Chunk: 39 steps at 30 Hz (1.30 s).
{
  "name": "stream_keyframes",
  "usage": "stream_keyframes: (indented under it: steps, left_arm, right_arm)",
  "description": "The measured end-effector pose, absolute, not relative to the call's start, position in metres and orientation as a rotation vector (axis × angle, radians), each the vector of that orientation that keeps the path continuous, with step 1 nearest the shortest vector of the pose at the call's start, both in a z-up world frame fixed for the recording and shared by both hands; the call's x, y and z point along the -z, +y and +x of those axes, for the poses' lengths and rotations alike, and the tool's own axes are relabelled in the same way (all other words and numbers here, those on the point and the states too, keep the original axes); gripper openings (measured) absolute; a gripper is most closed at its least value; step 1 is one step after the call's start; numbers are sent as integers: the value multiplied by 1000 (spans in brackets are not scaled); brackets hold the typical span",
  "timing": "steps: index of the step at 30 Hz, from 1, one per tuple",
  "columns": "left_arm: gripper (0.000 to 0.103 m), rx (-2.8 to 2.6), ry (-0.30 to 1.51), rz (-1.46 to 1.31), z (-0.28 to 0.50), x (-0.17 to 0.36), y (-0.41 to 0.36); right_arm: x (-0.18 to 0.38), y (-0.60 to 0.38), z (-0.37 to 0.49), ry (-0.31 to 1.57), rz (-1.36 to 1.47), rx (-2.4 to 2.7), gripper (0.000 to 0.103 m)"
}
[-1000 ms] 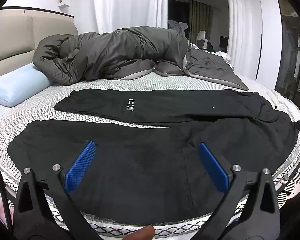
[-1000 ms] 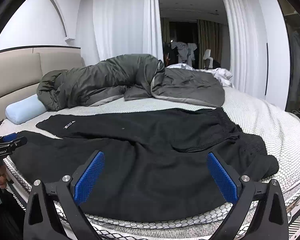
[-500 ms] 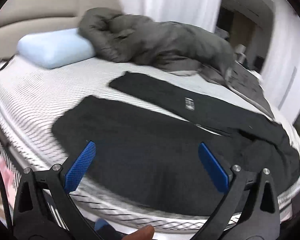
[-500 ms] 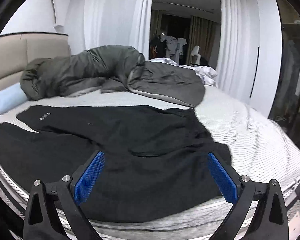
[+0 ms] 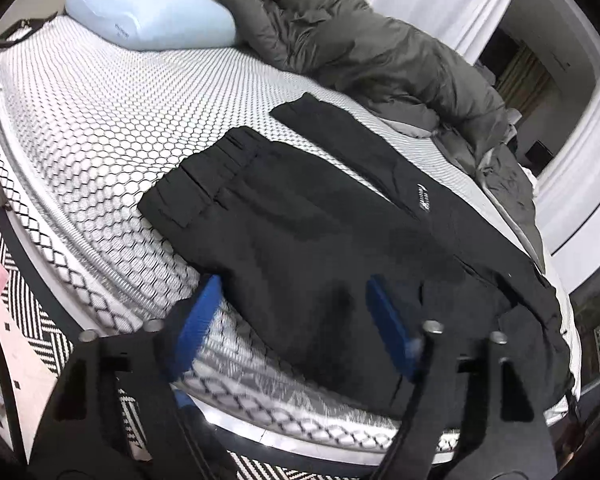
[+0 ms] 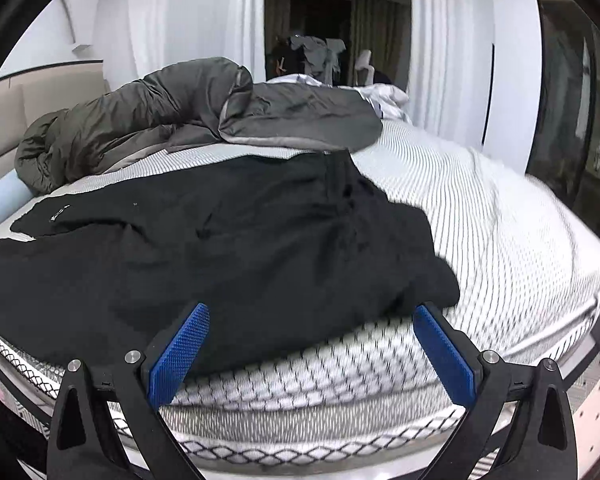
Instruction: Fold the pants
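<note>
Black pants (image 5: pixel 320 220) lie spread across the bed, their two leg cuffs toward the pillow and the waist bunched at the other end. My left gripper (image 5: pixel 294 284) hangs over the near leg by the mattress edge. Its jaws are closing, with the near edge of that leg between the blue pads (image 5: pixel 198 320), which do not press on the cloth. In the right wrist view the pants (image 6: pixel 240 240) fill the middle. My right gripper (image 6: pixel 312 312) stands wide open just in front of the crumpled waist end, holding nothing.
A grey duvet (image 5: pixel 372 52) is heaped along the far side of the bed, with a light blue pillow (image 5: pixel 152 16) at the head. The honeycomb-patterned mattress (image 5: pixel 84 120) ends just in front of both grippers. A black-and-white rug (image 5: pixel 32 312) covers the floor below.
The left gripper swung toward the cuff end, rolled and sank closer to the near leg, and its jaws narrowed. The right gripper shifted toward the waist end and came lower.
</note>
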<state>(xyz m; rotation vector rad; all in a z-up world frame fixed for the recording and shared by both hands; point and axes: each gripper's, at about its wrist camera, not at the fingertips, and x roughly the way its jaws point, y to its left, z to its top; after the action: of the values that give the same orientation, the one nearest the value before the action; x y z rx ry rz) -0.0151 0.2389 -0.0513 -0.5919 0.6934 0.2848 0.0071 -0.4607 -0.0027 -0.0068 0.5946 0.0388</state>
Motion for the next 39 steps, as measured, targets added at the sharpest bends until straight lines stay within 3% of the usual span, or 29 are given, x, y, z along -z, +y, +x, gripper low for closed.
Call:
stream_keyframes:
  steps: [1, 3, 5, 10, 12, 14, 22, 24, 26, 27, 28, 29, 37, 38, 39]
  left_arm:
    - [56, -296, 699, -594, -8, 52, 238]
    - [31, -335, 705, -578, 5, 53, 236]
    - [25, -357, 707, -566, 10, 53, 236]
    - [30, -348, 733, -593, 2, 54, 230]
    - [49, -314, 744, -623, -4, 56, 229]
    - [59, -282, 763, -647, -10, 58, 226]
    - [60, -269, 802, -722, 21, 70, 238]
    - [59, -273, 799, -761, 27, 73, 243]
    - [52, -279, 783, -758, 24, 72, 243]
    - [50, -278, 781, -757, 22, 72, 243]
    - [49, -273, 776, -759, 19, 72, 243]
    - [49, -269, 770, -765, 13, 70, 246]
    - [49, -276, 725, -744, 7, 57, 250]
    - [47, -274, 715, -739, 7, 56, 249]
    - [37, -281, 704, -732, 6, 53, 248]
  right_arm:
    - [5, -462, 7, 598, 2, -38, 103]
    - [9, -467, 5, 603, 35, -38, 103]
    - [11, -475, 3, 608, 78, -35, 103]
    - [14, -500, -8, 614, 200, -38, 103]
    - [17, -509, -5, 630, 276, -80, 103]
    - [19, -514, 1, 649, 370, -147, 103]
    - [33, -518, 61, 710, 661, -265, 101]
    - [34, -525, 74, 707, 750, -251, 85]
    - [36, -532, 80, 715, 806, -220, 46]
    - [36, -535, 80, 722, 822, -195, 37]
    - [37, -537, 78, 722, 822, -183, 19]
    - [37, -541, 72, 714, 813, -173, 13]
    - [37, -555, 50, 718, 737, -145, 11]
    - [36, -555, 49, 716, 734, -145, 11]
    - [35, -554, 49, 716, 732, -146, 11]
